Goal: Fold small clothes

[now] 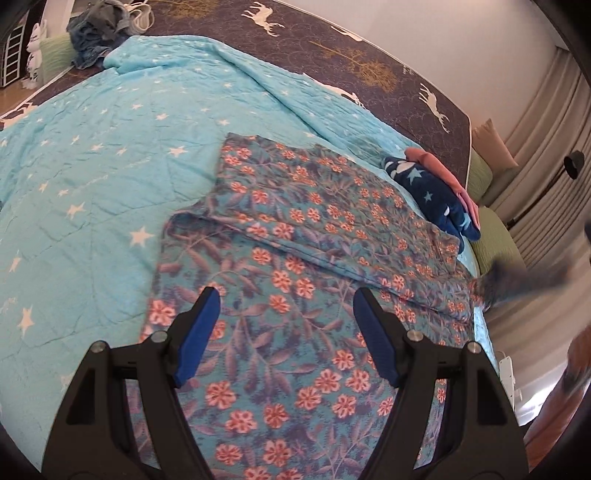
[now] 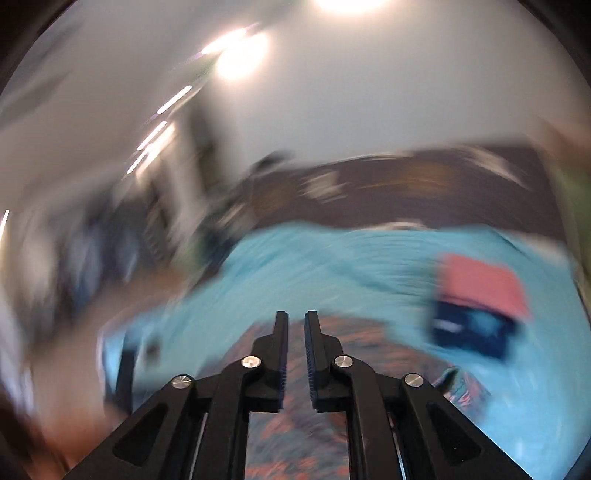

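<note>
A teal garment with pink flowers (image 1: 295,266) lies partly folded on the light blue star blanket (image 1: 110,155). Its far part is folded over, with a crease running across the middle. My left gripper (image 1: 286,299) is open and empty, just above the garment's near part. In the blurred right wrist view my right gripper (image 2: 295,325) has its jaws nearly closed with a narrow gap and nothing between them, above the floral garment (image 2: 295,435). A blurred corner of floral cloth (image 1: 480,291) shows at the right in the left wrist view.
A folded navy star garment (image 1: 436,192) with a pink one (image 1: 447,173) lies to the right on the blanket, also in the right wrist view (image 2: 476,295). A heap of dark clothes (image 1: 99,33) sits at the far left. The dark deer-print sheet (image 1: 332,48) lies beyond.
</note>
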Motion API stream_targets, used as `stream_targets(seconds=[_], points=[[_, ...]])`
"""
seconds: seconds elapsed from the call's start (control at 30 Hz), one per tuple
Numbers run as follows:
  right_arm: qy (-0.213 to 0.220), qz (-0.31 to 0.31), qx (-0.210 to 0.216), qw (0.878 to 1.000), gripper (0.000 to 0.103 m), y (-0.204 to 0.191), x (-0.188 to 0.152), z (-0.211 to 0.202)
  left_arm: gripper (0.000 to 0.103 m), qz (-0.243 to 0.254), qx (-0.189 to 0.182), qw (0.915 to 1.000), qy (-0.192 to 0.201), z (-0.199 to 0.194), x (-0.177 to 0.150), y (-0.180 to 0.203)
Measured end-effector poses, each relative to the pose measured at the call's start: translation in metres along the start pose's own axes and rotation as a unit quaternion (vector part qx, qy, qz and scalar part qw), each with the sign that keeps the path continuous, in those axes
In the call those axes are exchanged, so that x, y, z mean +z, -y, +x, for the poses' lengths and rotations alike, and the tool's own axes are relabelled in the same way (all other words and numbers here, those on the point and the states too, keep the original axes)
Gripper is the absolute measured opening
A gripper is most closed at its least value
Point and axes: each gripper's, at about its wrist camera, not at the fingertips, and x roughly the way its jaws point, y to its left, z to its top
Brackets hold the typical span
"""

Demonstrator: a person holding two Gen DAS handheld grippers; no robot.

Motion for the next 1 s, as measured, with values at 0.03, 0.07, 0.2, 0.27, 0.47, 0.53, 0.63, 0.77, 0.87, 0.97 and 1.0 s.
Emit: stream_targets(seconds=[0.03,0.07,0.2,0.27,0.47,0.53,0.63,0.77,0.87,0.97,1.0], points=[[-0.030,-0.056,0.013,0.998,0.016,-0.035,-0.010,0.017,0.075,-0.001,0.000,1.0000,0.002,-0.002,0.000,-0.002],[-0.048,-0.086,0.019,0.995,0.017,-0.055,-0.020,0.026,0.075,-0.001,0.001,1.0000,0.004,-0.003,0.000,-0.005],[-0.101,-0.055,0.022,0.993,0.023,-0.064,-0.068,0.030,0.075,0.000,-0.010,1.0000,0.001,-0.004,-0.001,-0.009],[-0.113,0.034,-0.008,0.993,0.031,-0.029,-0.088,0.015,0.075,0.015,-0.026,0.9996,-0.003,-0.002,-0.001,-0.001],[-0.106,0.290,-0.124,0.943,0.044,0.076,-0.150,-0.039,0.076,0.181,-0.109,0.9769,-0.034,0.009,-0.015,0.086],[-0.095,0.347,-0.140,0.922,0.045,0.098,-0.165,-0.056,0.077,0.248,-0.139,0.9576,-0.047,0.015,-0.029,0.126],[-0.084,0.413,-0.155,0.894,0.047,0.117,-0.190,-0.069,0.077,0.340,-0.162,0.9238,-0.068,0.033,-0.055,0.176],[-0.082,0.441,-0.156,0.880,0.052,0.123,-0.207,-0.077,0.077,0.448,-0.120,0.8814,-0.089,0.070,-0.087,0.221],[-0.076,0.444,-0.147,0.881,0.055,0.126,-0.210,-0.076,0.058,0.463,-0.102,0.8753,-0.094,0.098,-0.088,0.233],[-0.072,0.452,-0.140,0.878,0.056,0.125,-0.210,-0.067,0.003,0.400,-0.145,0.8968,-0.120,0.101,-0.061,0.238],[-0.071,0.455,-0.138,0.877,0.056,0.125,-0.210,-0.065,0.003,0.382,-0.167,0.9026,-0.109,0.092,-0.052,0.238]])
